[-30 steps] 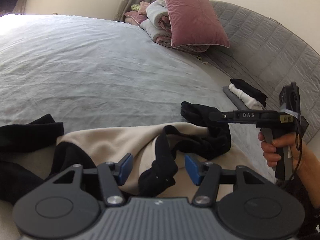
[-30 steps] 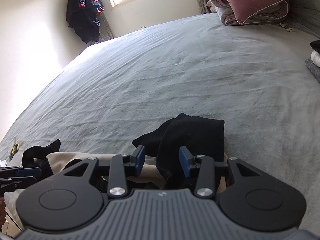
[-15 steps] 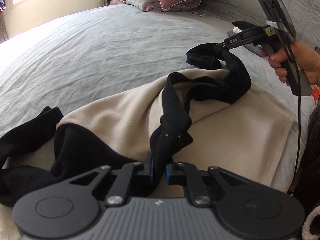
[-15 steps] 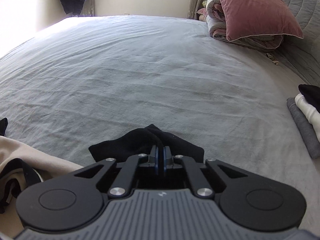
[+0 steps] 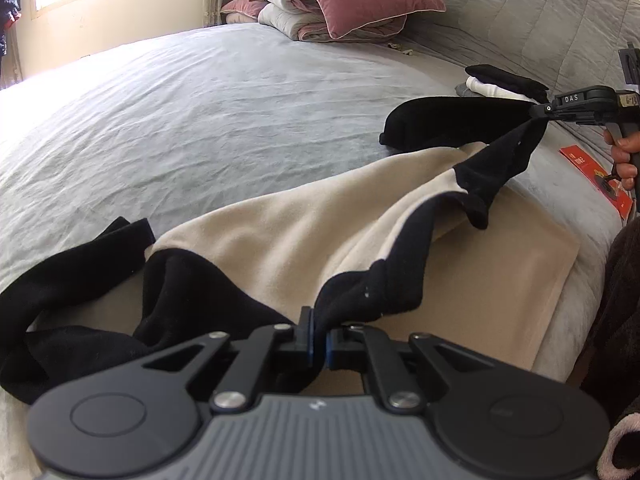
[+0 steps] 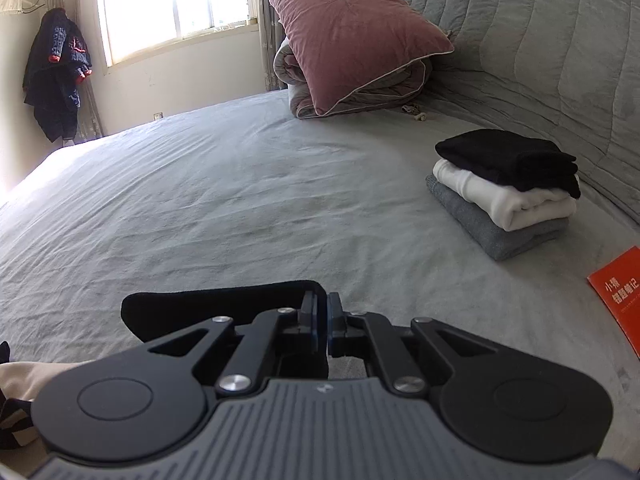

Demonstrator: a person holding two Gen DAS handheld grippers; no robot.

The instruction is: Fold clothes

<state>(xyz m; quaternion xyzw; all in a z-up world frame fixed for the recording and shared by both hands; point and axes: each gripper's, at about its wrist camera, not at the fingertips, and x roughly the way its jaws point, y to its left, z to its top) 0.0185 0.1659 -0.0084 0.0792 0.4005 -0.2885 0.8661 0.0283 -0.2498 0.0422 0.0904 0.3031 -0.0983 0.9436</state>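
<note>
Two grippers each pinch the black trim of one cream and black knit garment [image 5: 280, 240] that lies partly spread on the grey bedspread [image 5: 200, 112]. The left gripper [image 5: 318, 338] has its blue-padded jaws pressed together on a bunched black edge close to the camera. The right gripper [image 6: 322, 322], its handle in a hand [image 5: 624, 156], has its jaws likewise clamped on a black cuff, which is lifted off the bed so the trim runs taut between the two. Beside the quilted grey headboard [image 6: 540, 60] sits a stack of folded clothes [image 6: 506, 190], black on white on grey, with an orange booklet [image 6: 620, 292] near it and a mauve velvet pillow [image 6: 352, 32] beyond.
</note>
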